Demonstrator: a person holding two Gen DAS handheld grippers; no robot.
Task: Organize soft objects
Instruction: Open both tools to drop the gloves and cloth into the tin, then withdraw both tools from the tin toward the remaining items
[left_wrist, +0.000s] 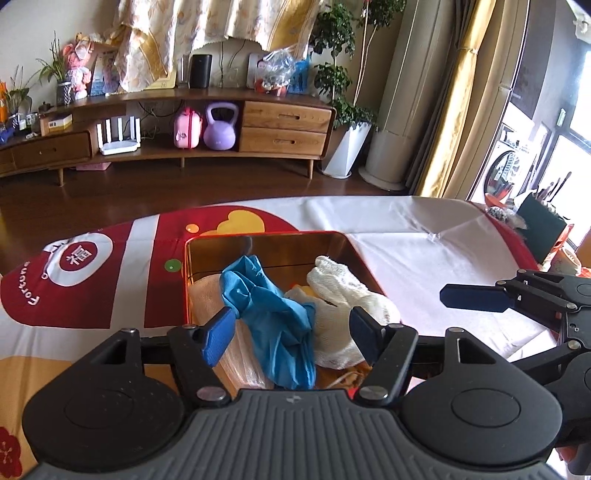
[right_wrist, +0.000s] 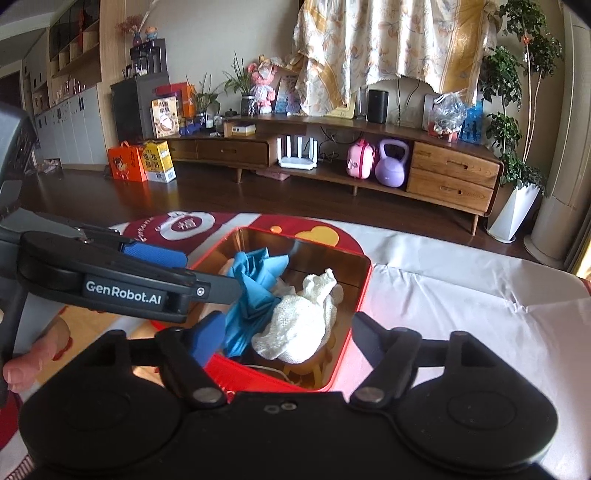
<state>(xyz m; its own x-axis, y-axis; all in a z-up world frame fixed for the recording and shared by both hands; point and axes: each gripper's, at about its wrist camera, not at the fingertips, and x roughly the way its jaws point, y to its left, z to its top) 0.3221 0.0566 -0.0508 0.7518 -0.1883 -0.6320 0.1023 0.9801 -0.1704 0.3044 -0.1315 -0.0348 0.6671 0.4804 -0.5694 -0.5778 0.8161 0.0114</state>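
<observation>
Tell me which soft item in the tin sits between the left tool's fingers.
The blue glove. It lies crumpled in the tin, right in the open left tool's gap; the white knit cloth lies to its right, by the right finger.

Both wrist cameras look down from close above at the tin (left_wrist: 192, 258) (right_wrist: 360, 291) and toward the cabinet (left_wrist: 284, 125) (right_wrist: 450, 173), the right one from further right.

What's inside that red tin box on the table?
The red tin box holds a crumpled blue glove, a white knitted cloth and a pale pinkish cloth. Something yellowish lies beneath, mostly covered, so I cannot identify it.
</observation>
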